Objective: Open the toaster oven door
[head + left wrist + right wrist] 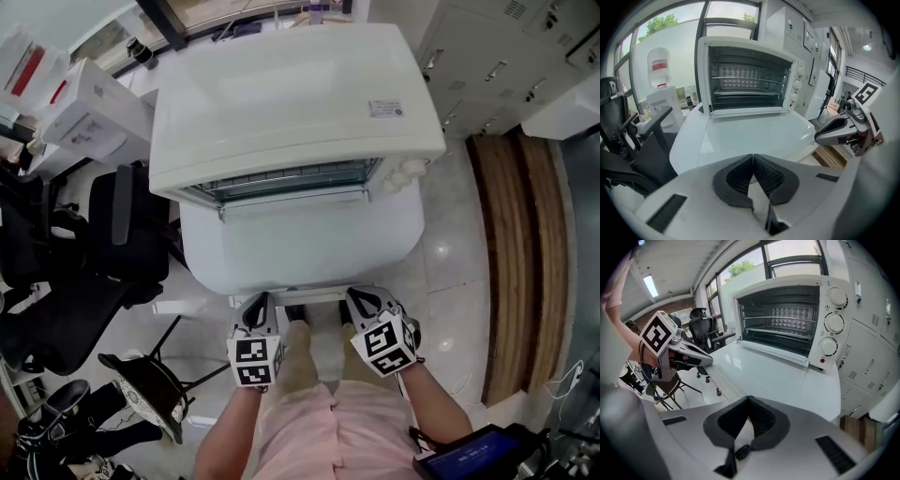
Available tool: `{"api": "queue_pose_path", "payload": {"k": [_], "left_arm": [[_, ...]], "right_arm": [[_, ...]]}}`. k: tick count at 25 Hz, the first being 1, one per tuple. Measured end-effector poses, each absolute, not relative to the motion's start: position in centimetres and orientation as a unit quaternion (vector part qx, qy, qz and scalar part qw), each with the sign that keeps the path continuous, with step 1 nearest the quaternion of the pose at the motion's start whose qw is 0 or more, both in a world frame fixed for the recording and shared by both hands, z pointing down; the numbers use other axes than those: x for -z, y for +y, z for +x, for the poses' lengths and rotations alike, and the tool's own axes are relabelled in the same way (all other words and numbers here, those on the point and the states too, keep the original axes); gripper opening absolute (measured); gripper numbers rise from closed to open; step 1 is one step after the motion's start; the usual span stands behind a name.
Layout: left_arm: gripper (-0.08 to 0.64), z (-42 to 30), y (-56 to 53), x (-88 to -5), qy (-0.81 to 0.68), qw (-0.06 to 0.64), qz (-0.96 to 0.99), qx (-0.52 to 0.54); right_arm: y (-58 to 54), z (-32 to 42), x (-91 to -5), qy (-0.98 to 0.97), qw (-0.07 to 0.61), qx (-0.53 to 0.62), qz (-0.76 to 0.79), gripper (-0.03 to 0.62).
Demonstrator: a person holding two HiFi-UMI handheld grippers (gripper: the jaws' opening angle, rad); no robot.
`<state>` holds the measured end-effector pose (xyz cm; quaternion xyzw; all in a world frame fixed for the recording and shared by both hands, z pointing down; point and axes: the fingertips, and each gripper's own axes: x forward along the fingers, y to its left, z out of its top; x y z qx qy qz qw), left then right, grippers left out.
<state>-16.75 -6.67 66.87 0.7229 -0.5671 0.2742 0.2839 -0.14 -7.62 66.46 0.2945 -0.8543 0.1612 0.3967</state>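
- Head view shows a small label [386, 109] on top of the toaster oven [281, 94]; its print is too small to read.
- The toaster oven stands at the far side of the white surface [309, 253] with its door [746, 111] dropped open, across the surface from both grippers.
- The left gripper [752, 158] has its jaws pressed together on nothing, as does the right gripper [748, 399]; both hover at the surface's near edge.

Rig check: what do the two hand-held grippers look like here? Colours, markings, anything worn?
The left hand-held gripper and the right hand-held gripper match: light grey moulded bodies with curved jaws. Each carries a white cube printed with black square markers. In the gripper views the pads are black and ribbed, set in a rounded grey shell. The person wears a pink garment.
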Motion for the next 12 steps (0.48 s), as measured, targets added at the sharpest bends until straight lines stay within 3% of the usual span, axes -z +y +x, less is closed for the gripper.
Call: {"api": "queue_pose_path", "payload": {"k": [12], "left_arm": [[0.014, -16.7, -6.3, -69.4, -0.551, 0.299, 0.722, -0.291]], "right_arm": [[-7.8, 0.0, -69.1, -0.844, 0.410, -0.170, 0.301, 0.000]]}}
